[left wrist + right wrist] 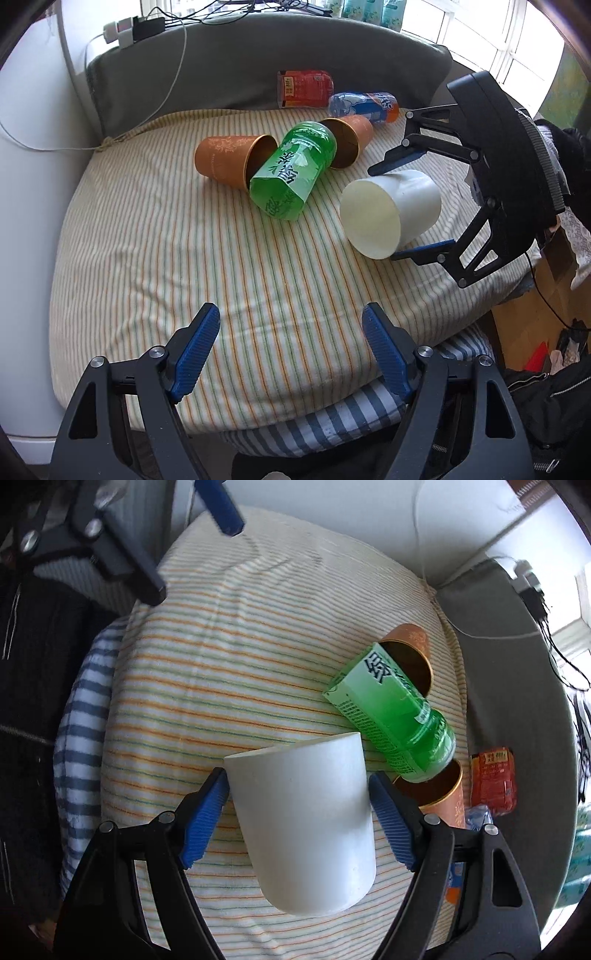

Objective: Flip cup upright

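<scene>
White cup (301, 827) between right tongs (297, 812)

The plain white cup (303, 827) lies on its side between my right gripper's (297, 814) blue pads, its open mouth (369, 218) facing my left side, tilted on the striped cushion (184, 240) just beside the green bottle.
</scene>
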{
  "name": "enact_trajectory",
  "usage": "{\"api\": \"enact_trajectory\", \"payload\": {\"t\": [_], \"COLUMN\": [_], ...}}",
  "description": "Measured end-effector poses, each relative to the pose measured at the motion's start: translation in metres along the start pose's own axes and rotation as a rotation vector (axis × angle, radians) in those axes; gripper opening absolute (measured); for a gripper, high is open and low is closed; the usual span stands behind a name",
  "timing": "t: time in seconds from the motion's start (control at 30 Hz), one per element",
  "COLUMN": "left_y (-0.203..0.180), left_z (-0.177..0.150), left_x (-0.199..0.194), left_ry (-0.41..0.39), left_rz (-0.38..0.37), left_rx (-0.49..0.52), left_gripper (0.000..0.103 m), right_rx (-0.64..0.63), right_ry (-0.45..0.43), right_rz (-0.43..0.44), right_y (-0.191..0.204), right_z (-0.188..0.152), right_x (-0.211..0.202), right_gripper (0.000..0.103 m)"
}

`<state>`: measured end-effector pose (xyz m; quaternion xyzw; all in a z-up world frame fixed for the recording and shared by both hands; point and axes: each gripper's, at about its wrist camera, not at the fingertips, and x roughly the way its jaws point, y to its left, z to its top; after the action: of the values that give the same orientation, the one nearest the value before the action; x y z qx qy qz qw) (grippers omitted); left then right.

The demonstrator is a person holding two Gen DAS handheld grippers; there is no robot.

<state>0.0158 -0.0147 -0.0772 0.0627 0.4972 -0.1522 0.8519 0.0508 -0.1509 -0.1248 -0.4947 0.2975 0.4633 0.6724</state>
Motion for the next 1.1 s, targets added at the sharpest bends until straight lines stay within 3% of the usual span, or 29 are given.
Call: {"api": "enact_trajectory", "payload": {"t": [0.17, 0.47, 0.6, 0.83, 1.1], "left_y": [-0.006, -0.013, -0.016, -0.023, -0.042], "left_z": [0.004, 0.003, 0.0, -0.001, 0.002], "left_x": [0.002, 0.001, -0.005, -0.013, -0.027], "left_ry": [-0.019, -0.069, -0.091, -0.13, -0.277], "left_rz": [-0.022, -0.078, -0.073, -0.065, -0.076], "left_rx": [0.013, 0.003, 0.013, 0.038, 0.021], "left_gripper": [0.08, 0.08, 0.08, 0.08, 0.08], "right_rx": [0.315, 0.933, 1.017, 1.069, 1.078], "right_ry": [-0.12, -0.31, -0.33, -0.353, -0.365], "right_rz": [-0.024, -0.17, -0.248, -0.283, -0.337], "right_y": [-0.023, -0.061, -0.058, -0.037, -0.015], "right_z": [-0.014, -0.04, -0.045, -0.059, -0.062], "right_x": [-0.011, -0.014, -0.01, -0.025, -0.046], "right_gripper": [0.08, 0.08, 0.079, 0.079, 0.09]}}
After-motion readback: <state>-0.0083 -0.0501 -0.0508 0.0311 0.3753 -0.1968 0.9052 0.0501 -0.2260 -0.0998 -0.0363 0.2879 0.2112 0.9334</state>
